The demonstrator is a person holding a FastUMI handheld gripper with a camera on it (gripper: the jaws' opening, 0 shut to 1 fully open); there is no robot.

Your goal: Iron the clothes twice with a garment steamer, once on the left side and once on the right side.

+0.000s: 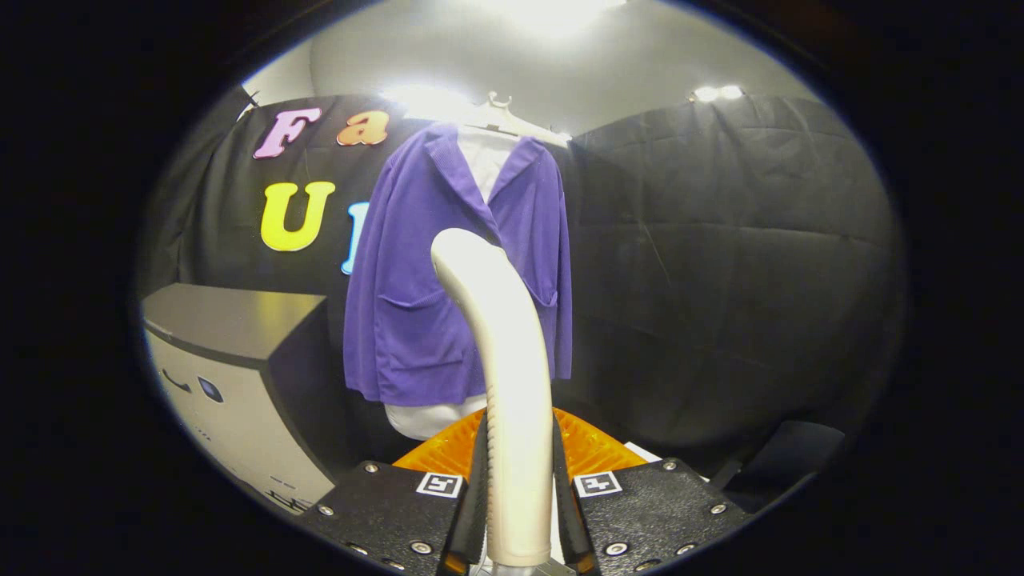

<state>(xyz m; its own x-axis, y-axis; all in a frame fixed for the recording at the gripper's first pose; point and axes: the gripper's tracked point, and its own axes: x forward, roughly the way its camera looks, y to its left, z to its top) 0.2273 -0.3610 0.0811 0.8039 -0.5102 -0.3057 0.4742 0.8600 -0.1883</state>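
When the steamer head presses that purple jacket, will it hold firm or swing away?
Probably swings: the purple jacket hangs from a hanger. Its cloth looks soft, likely to fold. The hand-held gripper is shut on the steamer, not yet touching it.

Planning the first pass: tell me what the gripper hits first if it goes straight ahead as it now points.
Probably the purple jacket on its hanger. The gripper is shut on the steamer handle, whose head would touch it first; the gap between is hard to judge.
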